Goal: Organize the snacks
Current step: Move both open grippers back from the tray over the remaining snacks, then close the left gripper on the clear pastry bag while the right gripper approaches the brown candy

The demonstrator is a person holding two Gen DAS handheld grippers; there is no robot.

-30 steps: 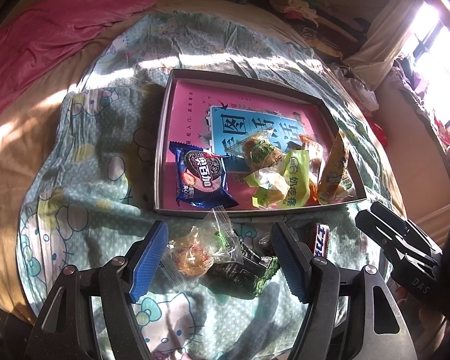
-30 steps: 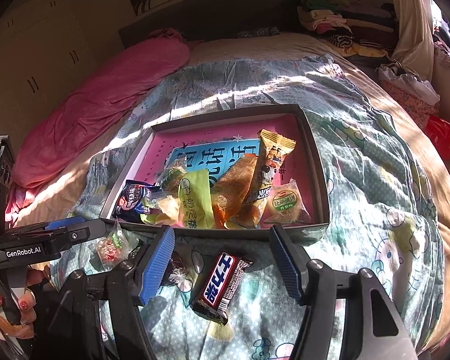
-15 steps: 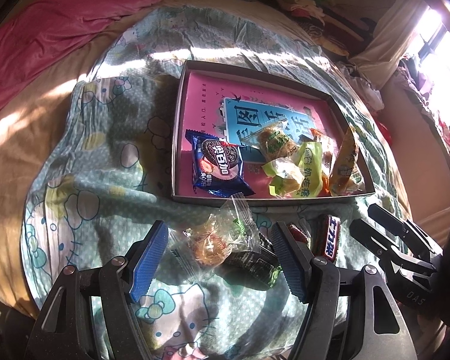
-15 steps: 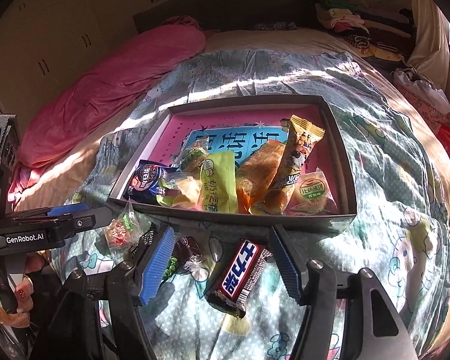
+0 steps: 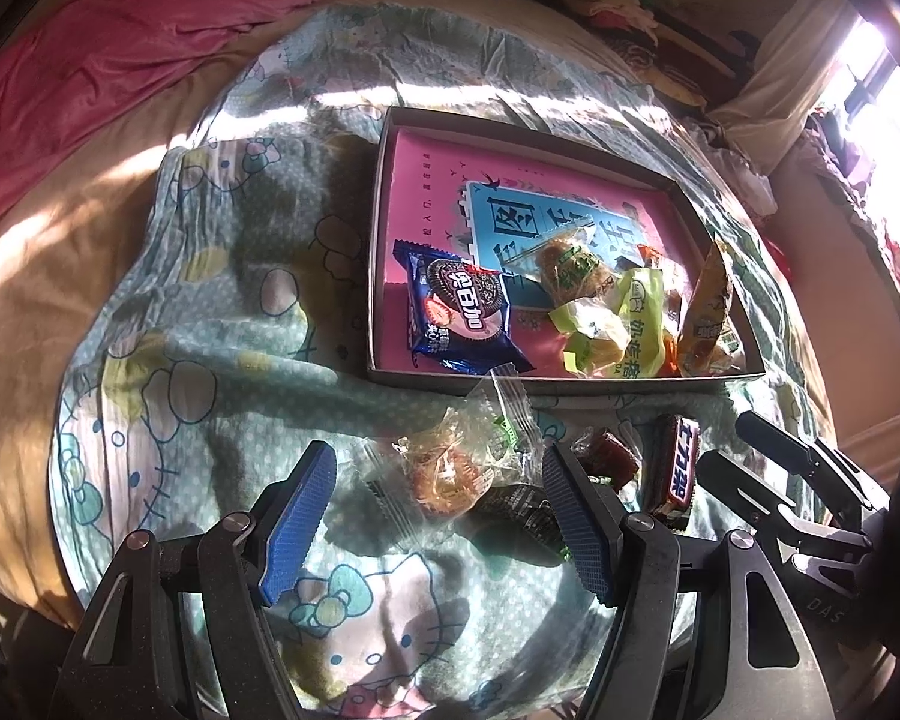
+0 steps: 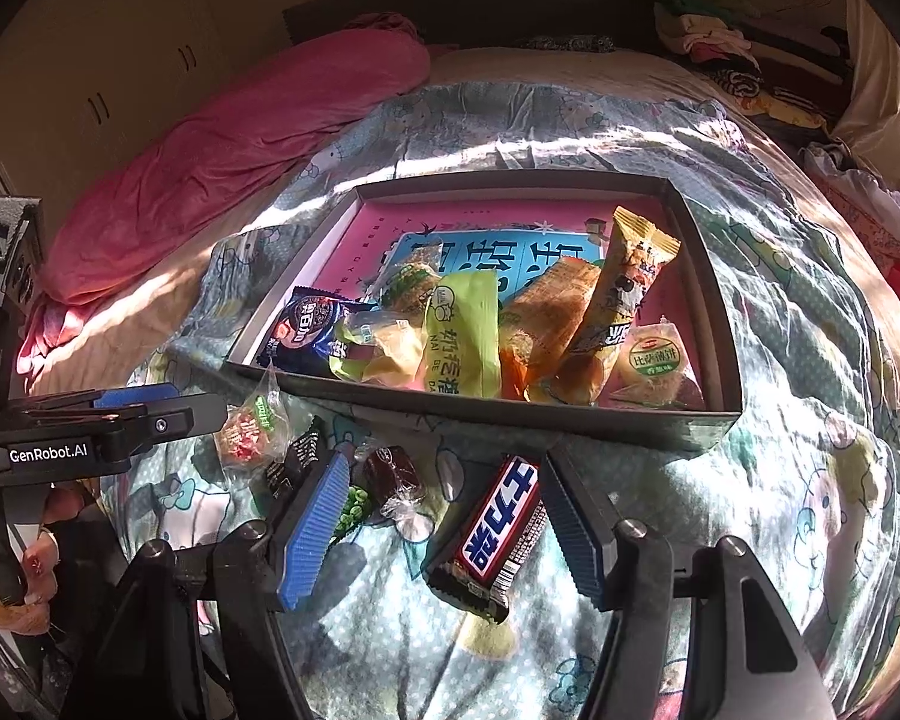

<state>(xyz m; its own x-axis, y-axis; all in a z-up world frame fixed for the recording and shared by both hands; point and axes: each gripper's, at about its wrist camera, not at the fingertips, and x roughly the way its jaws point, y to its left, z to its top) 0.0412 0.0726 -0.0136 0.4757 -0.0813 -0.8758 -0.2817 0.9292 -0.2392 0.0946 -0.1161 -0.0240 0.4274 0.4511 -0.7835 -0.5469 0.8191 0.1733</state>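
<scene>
A shallow box (image 5: 378, 240) (image 6: 708, 312) with a pink floor holds several snacks, among them a blue Oreo pack (image 5: 459, 315) (image 6: 306, 327). In front of it on the bedspread lie a clear cookie bag (image 5: 450, 468) (image 6: 249, 429), a black wrapper (image 5: 519, 507), a dark red candy (image 5: 612, 459) (image 6: 393, 471) and a Snickers bar (image 5: 678, 468) (image 6: 498, 531). My left gripper (image 5: 438, 519) is open, its jaws astride the cookie bag and black wrapper. My right gripper (image 6: 441, 516) is open, its jaws astride the Snickers bar and candy.
A Hello Kitty bedspread (image 5: 210, 324) covers the bed. A pink quilt (image 5: 120, 60) (image 6: 222, 162) lies at the back left. Piled clothes (image 6: 720, 42) sit at the back right. A window (image 5: 882, 90) glares at the right.
Both grippers have moved forward and down toward the loose snacks in front of the box. The snacks now lie between the open jaws. Nothing has been taken hold of.
</scene>
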